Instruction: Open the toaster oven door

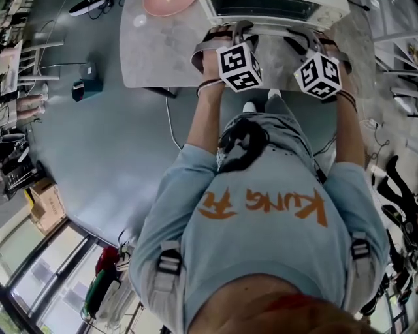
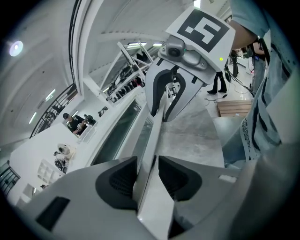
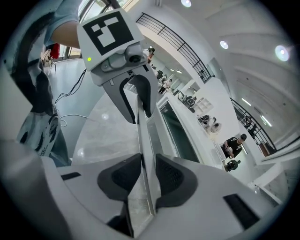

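The table (image 1: 157, 62) ends at its near edge just behind both grippers, and the person's body (image 1: 261, 196) stands close against that edge. Its left edge lies well out past the left gripper (image 2: 147, 177). Bare tabletop fills the space between, with a pink dish (image 1: 166, 5) toward the far side. Grey floor (image 1: 98, 150) opens beyond those edges.

Straight ahead of the fingers the toaster oven (image 1: 261, 8) closes off the way. The glass of its door (image 2: 117, 136) lies just beside the handle (image 2: 154, 136). The handle is a long pale bar that runs lengthwise through both grips. The left gripper's dark pads (image 2: 117, 180) pinch it from either side. The right gripper (image 3: 147, 177) pinches it the same way farther along, pads pressed to the bar. The two grippers sit apart on the bar, with bare handle between them.
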`<state>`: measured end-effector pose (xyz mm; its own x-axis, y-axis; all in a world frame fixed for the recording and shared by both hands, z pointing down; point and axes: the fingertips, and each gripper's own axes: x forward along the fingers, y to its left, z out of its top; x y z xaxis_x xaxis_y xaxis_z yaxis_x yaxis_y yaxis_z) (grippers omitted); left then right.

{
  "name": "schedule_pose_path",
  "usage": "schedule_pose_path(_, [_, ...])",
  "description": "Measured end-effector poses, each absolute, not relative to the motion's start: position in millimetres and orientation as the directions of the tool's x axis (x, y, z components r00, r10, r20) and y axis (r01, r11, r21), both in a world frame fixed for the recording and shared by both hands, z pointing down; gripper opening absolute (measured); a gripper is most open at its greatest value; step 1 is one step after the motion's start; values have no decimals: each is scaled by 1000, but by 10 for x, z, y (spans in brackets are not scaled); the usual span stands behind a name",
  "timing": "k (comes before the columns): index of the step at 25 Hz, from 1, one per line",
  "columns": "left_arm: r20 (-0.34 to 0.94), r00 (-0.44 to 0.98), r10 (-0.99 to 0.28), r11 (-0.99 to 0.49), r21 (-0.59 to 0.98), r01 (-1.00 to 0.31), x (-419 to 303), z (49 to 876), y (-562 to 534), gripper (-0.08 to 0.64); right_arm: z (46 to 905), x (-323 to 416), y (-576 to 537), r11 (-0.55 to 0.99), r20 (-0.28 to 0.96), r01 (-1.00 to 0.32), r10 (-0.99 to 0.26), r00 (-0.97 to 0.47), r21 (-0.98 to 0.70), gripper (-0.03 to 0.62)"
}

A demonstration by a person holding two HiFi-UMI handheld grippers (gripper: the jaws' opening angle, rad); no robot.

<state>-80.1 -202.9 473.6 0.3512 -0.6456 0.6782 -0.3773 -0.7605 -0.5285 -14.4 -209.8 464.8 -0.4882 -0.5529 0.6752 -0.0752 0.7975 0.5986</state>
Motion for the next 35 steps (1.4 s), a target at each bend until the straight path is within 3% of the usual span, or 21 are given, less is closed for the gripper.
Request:
schedule_pose_path(19, [704,333,-627,-774,-516,-366,-758,5358,-1377,104,5300,-84,-1489,759,677,-85,-621,-396,646,87])
schedule_pose_path(27, [677,277,-682,-729,-595,-339,-745,5617,-1197,107,5573,-60,-1338,727,670,-104,-671,-319,679,94])
schedule_pose_path(33, [709,281,-646,-762,-584,-279,-690,5893,-1014,227,5811,-39,-1228,730,686,-82,-670,-285,679,102])
schedule_pose_path(35, [719,291,-632,-775,-576,-259,-696,5985,-970,262,5942,-64,-1151,757,715,-59,-637,-290,650,161])
